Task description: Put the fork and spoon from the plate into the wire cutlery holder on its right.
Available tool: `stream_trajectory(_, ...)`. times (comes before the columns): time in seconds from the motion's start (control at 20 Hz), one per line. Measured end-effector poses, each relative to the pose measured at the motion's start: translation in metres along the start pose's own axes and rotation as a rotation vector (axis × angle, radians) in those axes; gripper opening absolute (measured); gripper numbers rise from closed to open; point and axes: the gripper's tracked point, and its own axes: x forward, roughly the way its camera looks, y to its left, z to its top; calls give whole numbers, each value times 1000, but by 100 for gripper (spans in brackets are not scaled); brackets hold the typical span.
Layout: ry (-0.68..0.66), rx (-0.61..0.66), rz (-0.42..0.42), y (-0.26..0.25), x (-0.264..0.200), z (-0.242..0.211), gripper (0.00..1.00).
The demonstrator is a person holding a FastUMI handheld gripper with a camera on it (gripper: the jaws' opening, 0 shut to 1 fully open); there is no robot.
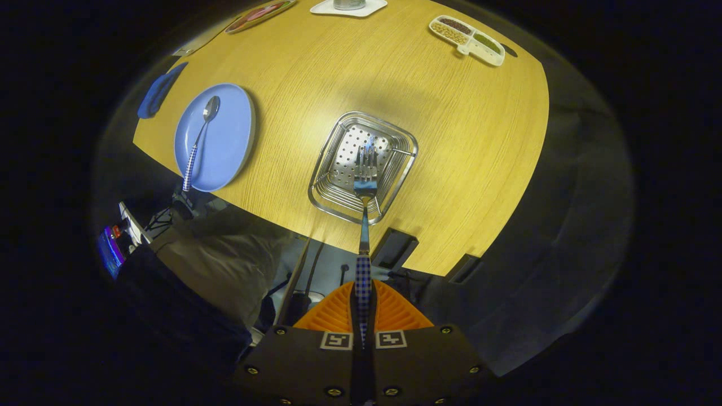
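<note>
Gripper (362, 307): two orange fingers (333, 313) closed tight on the checked handle of the fork (365, 186); held above the near edge of the table (440, 129).

Fork: handle blue-and-white checked, clamped between the fingers; steel neck and tines run forward beyond them. Tines lie over the holder's opening. Whether they touch its floor cannot be told.

Holder (361, 166): square wire basket with a perforated metal floor; stands on the table near its near edge, just ahead of the fingers, right of the plate and apart from it.

Plate (228, 141): round, pale blue; on the table's left side, close to the near edge.

Spoon (199, 141): lies on the plate, bowl toward the far side, checked handle toward the near side, its end over the plate's near rim.

Table: light wood grain, rounded outline.

Divided tray (467, 39): white, three compartments with small dry foods; far right on the table.

White mat (347, 7): far centre, something round and grey on it, cut off.

Oval dish (259, 14): far left, reddish contents, unclear.

Blue cloth (159, 90): at the table's left edge, beyond the plate.
</note>
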Motion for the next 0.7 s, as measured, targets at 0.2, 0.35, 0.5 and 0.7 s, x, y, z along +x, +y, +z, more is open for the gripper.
stream_trajectory(0.2,63,13,38,-1,4,5,1)
stream_trajectory(0.35,95,39,73,2,8,14,1)
stream_trajectory(0.5,135,71,101,1,9,22,1)
stream_trajectory(0.7,154,88,77,-11,13,35,1)
